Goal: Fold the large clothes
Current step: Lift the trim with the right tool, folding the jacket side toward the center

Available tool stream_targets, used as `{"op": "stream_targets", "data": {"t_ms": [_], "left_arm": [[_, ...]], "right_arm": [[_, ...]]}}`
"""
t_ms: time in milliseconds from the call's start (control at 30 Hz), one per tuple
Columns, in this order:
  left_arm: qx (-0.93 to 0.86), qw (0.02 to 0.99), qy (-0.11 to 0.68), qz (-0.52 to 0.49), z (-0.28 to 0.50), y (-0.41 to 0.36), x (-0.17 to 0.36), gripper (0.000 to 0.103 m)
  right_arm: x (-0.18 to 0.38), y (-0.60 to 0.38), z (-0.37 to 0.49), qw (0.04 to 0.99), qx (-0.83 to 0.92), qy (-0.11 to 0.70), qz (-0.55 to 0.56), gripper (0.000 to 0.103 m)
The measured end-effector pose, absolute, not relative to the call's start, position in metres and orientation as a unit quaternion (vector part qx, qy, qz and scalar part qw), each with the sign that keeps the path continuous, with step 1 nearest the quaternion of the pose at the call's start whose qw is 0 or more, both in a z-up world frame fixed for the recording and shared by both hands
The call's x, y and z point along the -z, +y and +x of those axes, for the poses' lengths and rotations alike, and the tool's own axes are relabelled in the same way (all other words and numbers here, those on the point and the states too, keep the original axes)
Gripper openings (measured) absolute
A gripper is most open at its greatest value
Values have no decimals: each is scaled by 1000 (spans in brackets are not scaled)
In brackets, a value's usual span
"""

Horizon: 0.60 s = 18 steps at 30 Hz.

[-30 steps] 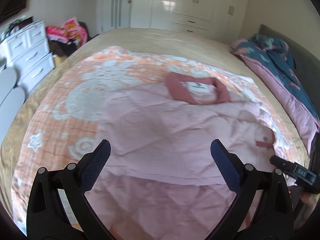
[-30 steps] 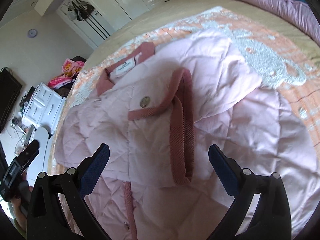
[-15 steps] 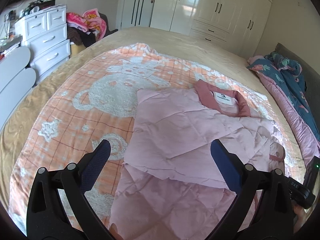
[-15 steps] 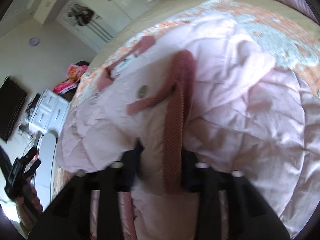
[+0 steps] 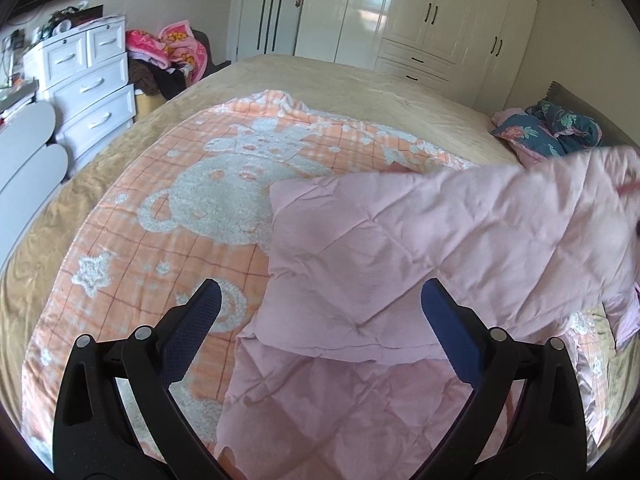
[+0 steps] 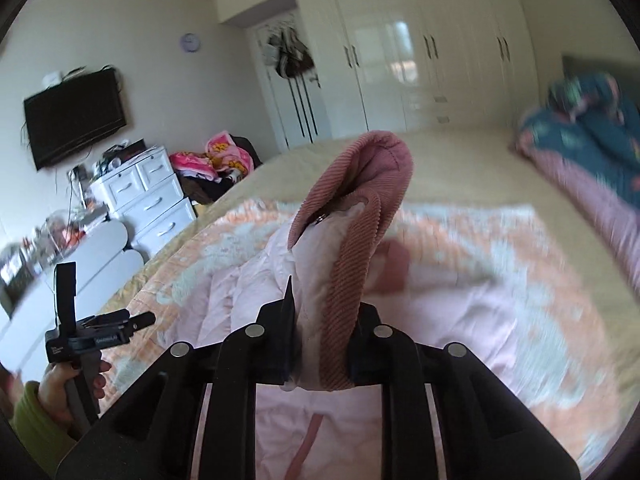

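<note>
A pale pink quilted jacket [image 5: 380,248] lies on an orange bear-print blanket [image 5: 180,200] on the bed. My left gripper [image 5: 320,292] hovers open over the jacket's left edge, nothing between its blue pads. My right gripper [image 6: 326,320] has its jaws closing tight on the dusty-pink ribbed cuff [image 6: 360,184], pads pressing on it. The cuff stands up from the pads, and the sleeve [image 5: 580,200] hangs raised above the jacket body [image 6: 420,320]. In the right wrist view the left gripper [image 6: 100,332] shows at lower left, held by a hand [image 6: 60,384] in a green sleeve.
The beige bed [image 5: 340,84] stretches far behind the blanket. A dark floral duvet [image 5: 552,132] is bunched at the right by the headboard. White drawers [image 5: 88,80] and a heap of clothes [image 5: 172,52] stand left of the bed, with white wardrobes [image 5: 420,12] behind.
My right gripper shut on the ribbed cuff and rose, lifting the sleeve off the jacket. The left gripper drifted a little sideways and stayed open.
</note>
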<state>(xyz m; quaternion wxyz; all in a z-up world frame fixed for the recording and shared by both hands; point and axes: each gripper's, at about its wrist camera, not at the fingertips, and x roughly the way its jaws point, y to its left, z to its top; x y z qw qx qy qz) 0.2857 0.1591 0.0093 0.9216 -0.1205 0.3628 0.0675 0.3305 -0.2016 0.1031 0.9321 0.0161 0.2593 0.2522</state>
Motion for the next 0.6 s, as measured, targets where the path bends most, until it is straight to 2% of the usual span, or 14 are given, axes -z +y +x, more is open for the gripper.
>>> {"op": "stream_targets", "data": {"t_ms": [133,600], "left_arm": [[-58,924,362,-107,294,147,-14,94],[-38,923,375,-76,313,118,-6,94]], "right_arm": [[-98,-212,342,934,-241,263,3,18],[-26,-230,362,920,-199,336,36,18]]}}
